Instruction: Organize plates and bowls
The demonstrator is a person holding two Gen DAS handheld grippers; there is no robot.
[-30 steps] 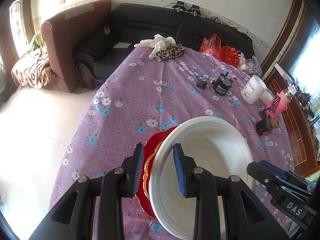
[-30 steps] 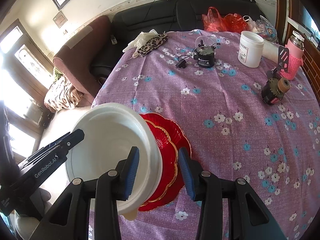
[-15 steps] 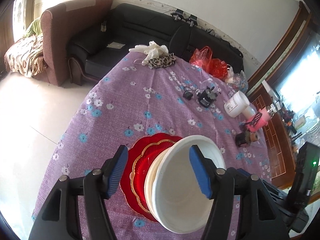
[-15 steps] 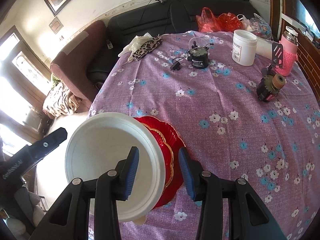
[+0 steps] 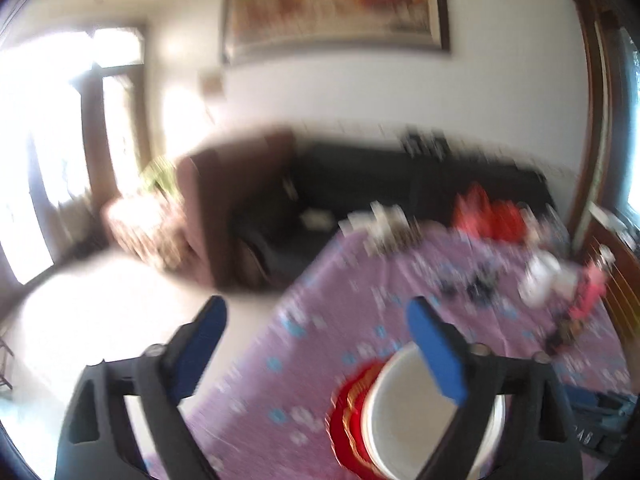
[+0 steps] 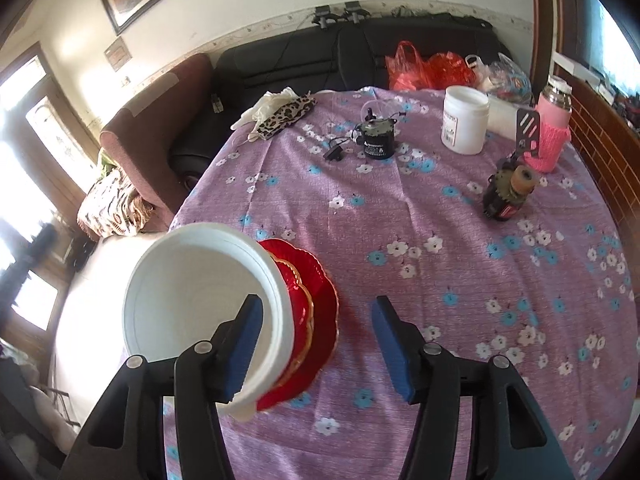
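A white bowl (image 6: 200,304) sits stacked on red gold-rimmed plates (image 6: 316,308) near the front left edge of the purple flowered table (image 6: 420,240). My right gripper (image 6: 316,344) is open, its left finger inside the bowl's rim and its right finger over bare cloth. In the blurred left wrist view my left gripper (image 5: 316,344) is wide open and empty, raised above and left of the bowl (image 5: 404,412) and the red plates (image 5: 348,420).
At the table's far side stand a white jar (image 6: 464,120), a pink bottle (image 6: 554,128), two small black devices (image 6: 376,140) and a leopard-print cloth (image 6: 284,116). A black sofa (image 6: 320,64) and brown armchair (image 6: 152,140) lie beyond.
My left gripper has opened wide, let go of the bowl and swung up and away to the left. My right gripper has opened around the bowl's rim. The bowl rests on the plates.
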